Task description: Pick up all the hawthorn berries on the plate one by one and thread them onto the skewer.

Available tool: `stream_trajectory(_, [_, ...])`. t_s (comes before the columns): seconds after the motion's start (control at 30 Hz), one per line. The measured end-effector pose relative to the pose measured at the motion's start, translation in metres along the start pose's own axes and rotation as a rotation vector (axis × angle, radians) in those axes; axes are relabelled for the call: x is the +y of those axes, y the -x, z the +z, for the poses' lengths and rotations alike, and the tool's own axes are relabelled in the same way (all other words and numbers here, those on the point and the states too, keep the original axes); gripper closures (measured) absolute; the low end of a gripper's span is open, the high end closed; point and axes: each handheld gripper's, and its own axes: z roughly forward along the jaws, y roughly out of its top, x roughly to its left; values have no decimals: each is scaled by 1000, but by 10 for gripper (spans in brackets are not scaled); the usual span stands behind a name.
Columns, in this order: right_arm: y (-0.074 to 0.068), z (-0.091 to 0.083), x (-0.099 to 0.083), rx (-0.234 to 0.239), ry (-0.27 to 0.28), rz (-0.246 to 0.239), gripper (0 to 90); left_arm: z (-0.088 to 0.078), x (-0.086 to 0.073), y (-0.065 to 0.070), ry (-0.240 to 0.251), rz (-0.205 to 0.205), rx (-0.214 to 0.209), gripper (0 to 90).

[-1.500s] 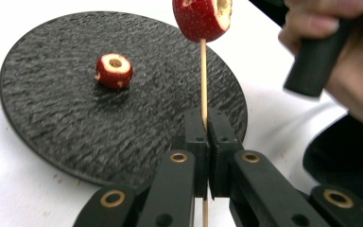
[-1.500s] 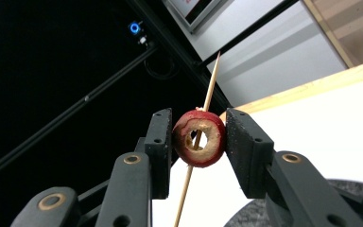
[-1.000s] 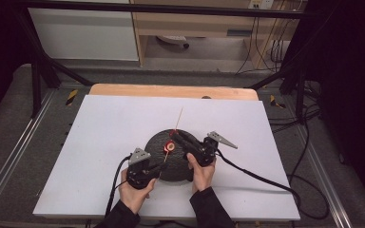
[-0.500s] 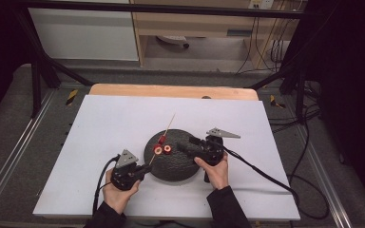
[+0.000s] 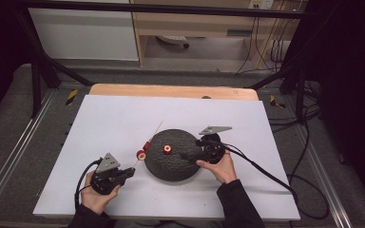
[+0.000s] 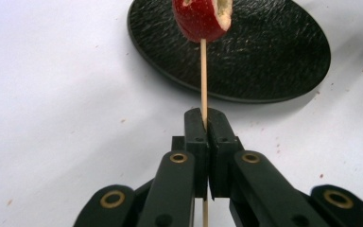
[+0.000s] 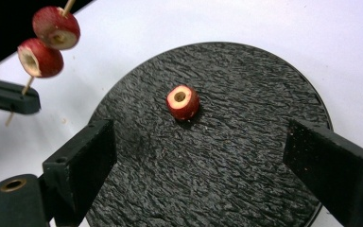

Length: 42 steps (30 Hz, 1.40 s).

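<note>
A thin wooden skewer [image 6: 203, 75] carries two red hollowed fruit pieces [image 5: 141, 155] [image 7: 40, 57] left of the round black plate [image 5: 180, 168]. My left gripper [image 5: 129, 172] [image 6: 203, 120] is shut on the skewer's lower end, just off the plate's left rim. A third red piece [image 5: 167, 149] [image 7: 183, 101] with a hole in it lies loose on the plate. My right gripper [image 5: 186, 156] [image 7: 208, 161] rests over the plate's right side. Its jaws have just been opening and stand wide, with the loose piece ahead of them and untouched.
The plate sits on a white sheet [image 5: 123, 114] over a wooden table [image 5: 171, 90]. A cable [image 5: 266, 173] trails right from my right gripper. Dark frame rails [image 5: 9, 156] run along both sides.
My left gripper carried the skewer left, off the plate. The right gripper's jaws opened and drew back to the right, and a red piece now lies free on the plate.
</note>
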Motion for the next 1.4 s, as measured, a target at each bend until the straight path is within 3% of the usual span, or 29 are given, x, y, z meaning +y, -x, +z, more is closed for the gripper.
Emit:
stream_trajectory(0.27, [-9,13,23,-13,-112,-96,101,-3,-6,-6,-19,25,4,884])
stream_trajectory(0.5, [-12,28,33,-37,-205,-145,109,-4,-11,-11,-29,24,13,884])
stream_trajectory(0.7, [-15,44,43,-31,-245,-178,138,-3,-13,-13,-34,26,19,884])
stream_trajectory(1.1, [-16,75,58,-39,-337,-174,277,-4,-13,-13,-31,22,18,884])
stream_trajectory(1.4, [-15,89,59,-12,-385,-188,410,-3,-13,-13,-33,21,15,884])
